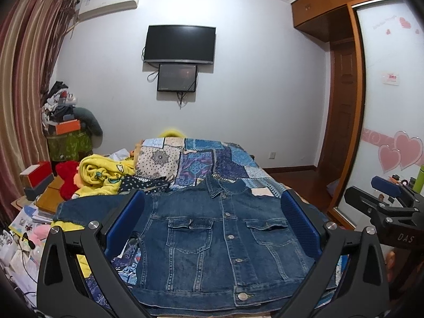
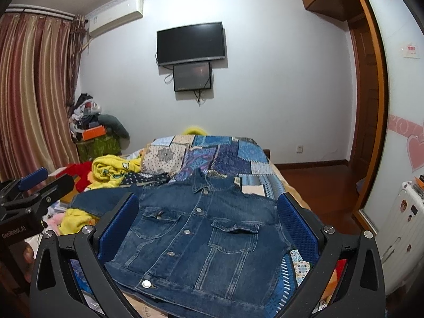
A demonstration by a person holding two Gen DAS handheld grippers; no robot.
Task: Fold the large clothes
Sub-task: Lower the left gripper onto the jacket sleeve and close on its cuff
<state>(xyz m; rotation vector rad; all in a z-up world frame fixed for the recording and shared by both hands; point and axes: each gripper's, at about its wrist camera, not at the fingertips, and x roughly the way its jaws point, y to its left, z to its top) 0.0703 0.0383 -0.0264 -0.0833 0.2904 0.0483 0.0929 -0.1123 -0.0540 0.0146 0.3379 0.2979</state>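
Left wrist view: the denim jacket [image 1: 225,243] lies face up and buttoned on the patchwork bedspread [image 1: 212,159], collar toward the far wall and hem nearest the camera, a layout that exposes the full front for folding; one sleeve [image 1: 90,209] extends flat to the left, toward the yellow blanket [image 1: 100,175] heaped at the bed's side, while the opposite sleeve is not visible, perhaps tucked under or hidden behind the finger. The left gripper [image 1: 212,228] hangs above the hem with its blue-padded fingers [image 1: 124,225] spread wide and nothing between them, apparently so that the whole garment can be surveyed before a grasp point is chosen. The right gripper [image 1: 384,193] appears at the frame's right edge, raised clear of the cloth. Right wrist view: the same jacket [image 2: 201,243] sits slightly rotated, its hem corner near the lower left; the right gripper [image 2: 208,228] is likewise held above it, fingers [image 2: 296,228] well apart and empty. The left gripper [image 2: 31,185] shows at the left edge, off the fabric. By this evidence the fold has not yet begun, and the extended sleeve seems the likely first part to bring inward
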